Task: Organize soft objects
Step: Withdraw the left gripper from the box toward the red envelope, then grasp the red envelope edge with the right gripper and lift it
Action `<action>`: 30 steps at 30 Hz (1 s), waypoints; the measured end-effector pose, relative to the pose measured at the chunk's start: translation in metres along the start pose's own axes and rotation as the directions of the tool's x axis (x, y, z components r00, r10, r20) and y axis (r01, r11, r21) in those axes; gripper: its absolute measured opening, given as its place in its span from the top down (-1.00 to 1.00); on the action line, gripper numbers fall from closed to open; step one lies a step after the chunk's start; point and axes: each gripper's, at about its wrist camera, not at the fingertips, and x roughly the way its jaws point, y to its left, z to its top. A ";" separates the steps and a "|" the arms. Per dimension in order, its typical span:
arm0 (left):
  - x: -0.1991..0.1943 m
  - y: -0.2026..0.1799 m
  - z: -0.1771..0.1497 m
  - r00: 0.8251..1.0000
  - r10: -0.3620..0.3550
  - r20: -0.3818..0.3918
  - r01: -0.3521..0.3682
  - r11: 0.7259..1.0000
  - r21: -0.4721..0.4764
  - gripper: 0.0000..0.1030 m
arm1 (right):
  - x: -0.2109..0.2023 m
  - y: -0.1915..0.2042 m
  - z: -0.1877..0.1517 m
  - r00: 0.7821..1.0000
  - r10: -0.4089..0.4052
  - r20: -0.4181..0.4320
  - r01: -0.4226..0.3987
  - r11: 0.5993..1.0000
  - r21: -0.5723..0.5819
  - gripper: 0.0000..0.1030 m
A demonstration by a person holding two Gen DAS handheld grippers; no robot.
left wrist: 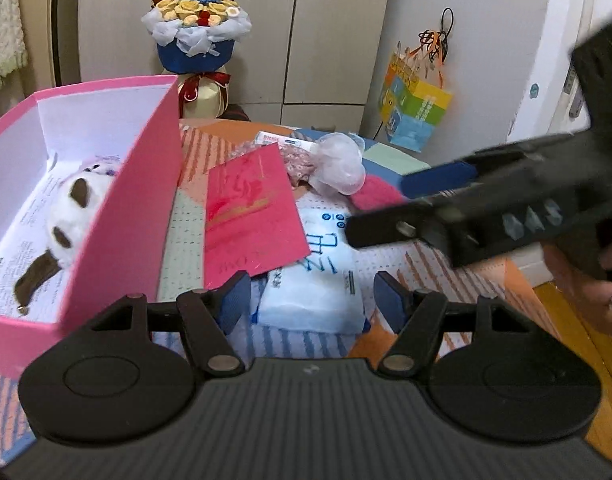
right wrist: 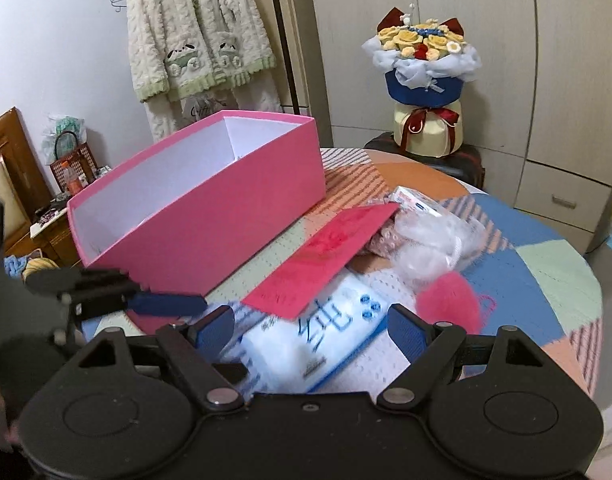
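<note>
Soft white tissue pack (left wrist: 312, 280) with blue print, lying flat near the front edge of the round tabletop (right wrist: 554, 280), its far end tucked under a red card (left wrist: 251, 216). Probably light and squashy, with a slick plastic wrap; best pinched across its short width near the free end, firmly enough not to slip. Directly ahead of the left gripper (left wrist: 312, 302), between its blue pads but not pressed by them; jaws apart, nothing held. Equally framed by the right gripper (right wrist: 308, 330), jaws wide apart, pads clear of the wrap on both sides, pack slightly blurred below.

Just beyond the pack, toward the right edge, a fuzzy pink pom (right wrist: 452, 302), a crinkled clear plastic bag (right wrist: 434, 244) and some patterned fabric under the card. Along the left side of the tabletop, an open pink box (left wrist: 121, 216) with a plush panda (left wrist: 73, 216) already inside. Behind the table, a bouquet (right wrist: 424, 64) on a dark case.
</note>
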 end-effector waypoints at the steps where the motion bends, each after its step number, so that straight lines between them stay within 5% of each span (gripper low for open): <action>1: 0.004 -0.002 -0.001 1.000 0.020 0.010 -0.020 1.000 0.006 -0.30 | 0.006 -0.004 0.004 1.000 0.011 -0.002 -0.011 1.000 0.015 -0.68; 5: 0.026 -0.005 -0.001 0.989 0.119 0.089 -0.123 0.991 0.048 -0.30 | 0.031 -0.020 0.020 0.999 0.051 -0.019 -0.049 0.995 0.089 -0.63; 14: 0.059 0.006 0.008 0.986 0.150 0.075 -0.153 0.988 0.035 -0.27 | 0.095 -0.048 0.034 0.989 0.110 -0.100 -0.087 0.974 0.208 -0.34; 19: 0.069 0.005 0.008 0.992 0.125 0.020 -0.126 0.991 0.048 -0.30 | 0.115 -0.055 0.038 0.986 0.130 -0.105 -0.101 0.964 0.245 -0.34; 25: 0.068 -0.004 0.006 0.988 0.151 0.046 -0.154 0.984 0.093 -0.26 | 0.130 -0.062 0.042 0.984 0.148 -0.100 -0.114 0.952 0.285 -0.30; 30: 0.065 0.002 0.009 0.992 0.118 0.036 -0.118 0.993 -0.003 0.28 | 0.133 -0.065 0.038 0.982 0.156 -0.107 -0.114 0.939 0.324 0.49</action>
